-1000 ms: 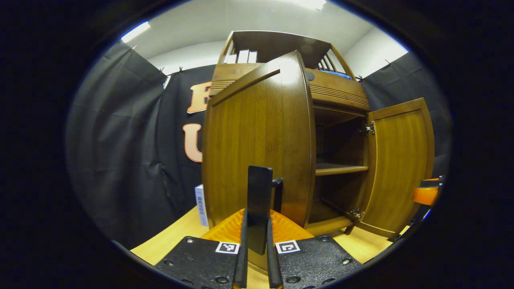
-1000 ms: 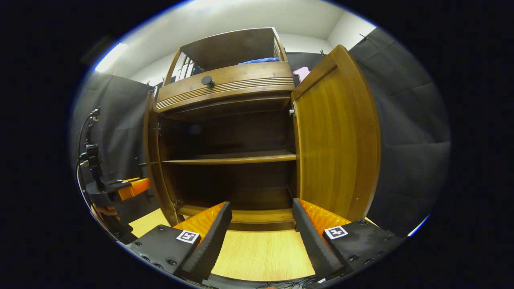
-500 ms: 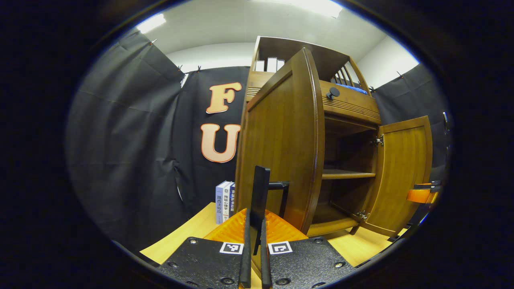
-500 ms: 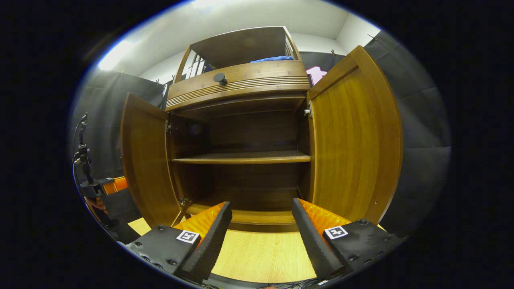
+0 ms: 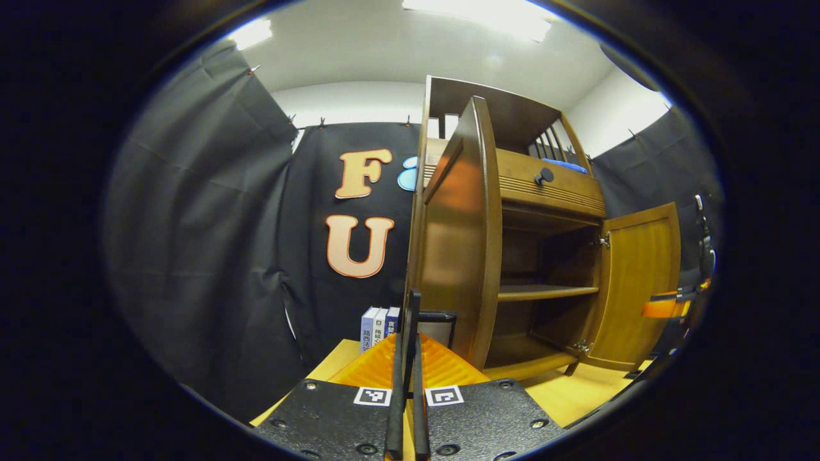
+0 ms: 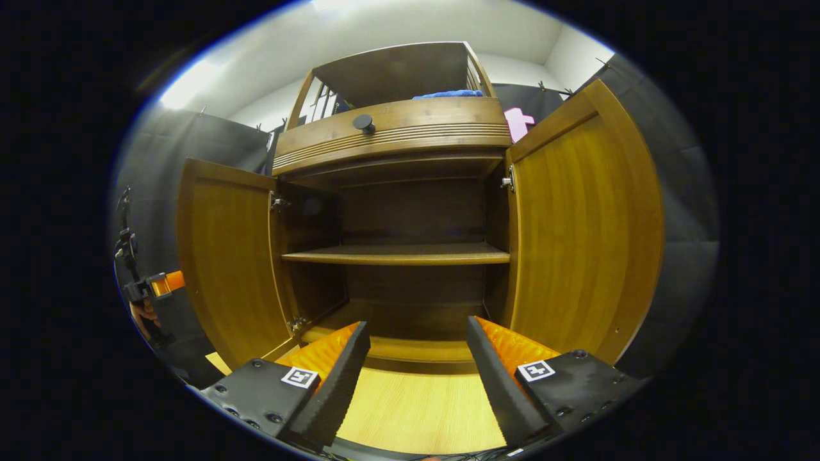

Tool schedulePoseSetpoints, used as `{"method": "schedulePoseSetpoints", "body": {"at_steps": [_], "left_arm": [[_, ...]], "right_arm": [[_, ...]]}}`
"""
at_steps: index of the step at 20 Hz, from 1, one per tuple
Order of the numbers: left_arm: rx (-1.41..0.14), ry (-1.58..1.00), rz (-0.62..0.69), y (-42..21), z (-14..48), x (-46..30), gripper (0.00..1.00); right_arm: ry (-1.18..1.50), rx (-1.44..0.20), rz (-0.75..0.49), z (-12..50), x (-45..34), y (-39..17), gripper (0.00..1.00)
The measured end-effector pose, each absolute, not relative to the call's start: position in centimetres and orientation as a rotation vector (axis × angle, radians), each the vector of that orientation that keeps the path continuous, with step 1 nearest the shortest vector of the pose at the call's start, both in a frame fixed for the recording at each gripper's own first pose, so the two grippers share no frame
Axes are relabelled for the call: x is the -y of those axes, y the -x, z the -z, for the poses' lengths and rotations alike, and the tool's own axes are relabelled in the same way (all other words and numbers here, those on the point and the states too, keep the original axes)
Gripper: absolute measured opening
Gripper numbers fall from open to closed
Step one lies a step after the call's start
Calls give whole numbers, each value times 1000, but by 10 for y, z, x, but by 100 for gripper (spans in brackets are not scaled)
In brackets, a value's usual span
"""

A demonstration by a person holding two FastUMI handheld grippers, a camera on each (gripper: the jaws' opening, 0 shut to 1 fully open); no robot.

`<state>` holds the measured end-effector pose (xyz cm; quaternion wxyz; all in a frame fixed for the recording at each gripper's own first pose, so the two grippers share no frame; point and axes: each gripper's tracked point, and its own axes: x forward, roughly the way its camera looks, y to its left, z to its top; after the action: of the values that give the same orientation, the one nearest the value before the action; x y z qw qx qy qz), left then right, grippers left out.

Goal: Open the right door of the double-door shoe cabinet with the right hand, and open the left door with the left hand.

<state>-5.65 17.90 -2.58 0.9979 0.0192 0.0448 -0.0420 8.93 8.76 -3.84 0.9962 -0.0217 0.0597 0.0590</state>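
The wooden shoe cabinet (image 6: 391, 134) stands with both doors swung out. In the right gripper view the left door (image 6: 224, 256) and the right door (image 6: 583, 224) frame the bare inner shelf (image 6: 397, 254). My right gripper (image 6: 416, 365) is open, low in front of the opening, touching nothing. In the left gripper view my left gripper (image 5: 409, 346) is shut on the dark handle (image 5: 415, 307) of the left door (image 5: 458, 256), which I see nearly edge-on. The right door (image 5: 637, 282) stands open farther right. The left gripper's body (image 6: 157, 285), with a hand under it, shows past the left door.
A drawer with a round knob (image 6: 363, 121) sits above the doors, and a blue cloth (image 6: 448, 94) lies on top. Several books (image 5: 379, 323) stand on the light wooden floor (image 6: 416, 410) left of the cabinet. Black cloth walls close in on both sides.
The left door has swung farther open with my left gripper holding its handle. The right gripper has stayed open and barely shifted.
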Motion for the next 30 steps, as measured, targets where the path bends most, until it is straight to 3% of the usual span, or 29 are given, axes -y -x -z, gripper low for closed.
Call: {"method": "schedulePoseSetpoints", "body": {"at_steps": [5,15,16,17,19,24,25,27,28,29,30], "left_arm": [[-164,-99,160,62,36,-180,6],[-167,-118,-32,134,18,-174,4],[-165,-120,-38,138,15,-166,8],[-164,-124,-34,141,13,-154,2],[-155,-121,-6,144,8,-130,0],[-113,-35,20,113,1,-74,2],[-98,-35,22,104,-1,-61,7],[-81,-64,30,84,-5,-40,2],[-88,-78,22,72,-1,-35,0],[-105,-91,13,62,6,-30,2],[-108,-91,16,54,12,-22,2]], "right_arm": [[54,-119,-143,37,-98,-99,89],[26,-150,-259,48,-105,-118,90],[26,-158,-270,49,-105,-118,92],[25,-168,-281,52,-104,-117,94],[22,-176,-296,53,-104,-115,98],[33,-166,-267,52,-83,-111,98],[33,-164,-256,52,-80,-109,98],[37,-157,-230,51,-71,-107,98],[36,-152,-217,50,-68,-106,89],[32,-140,-205,47,-67,-104,89],[28,-125,-193,44,-65,-105,98]]}}
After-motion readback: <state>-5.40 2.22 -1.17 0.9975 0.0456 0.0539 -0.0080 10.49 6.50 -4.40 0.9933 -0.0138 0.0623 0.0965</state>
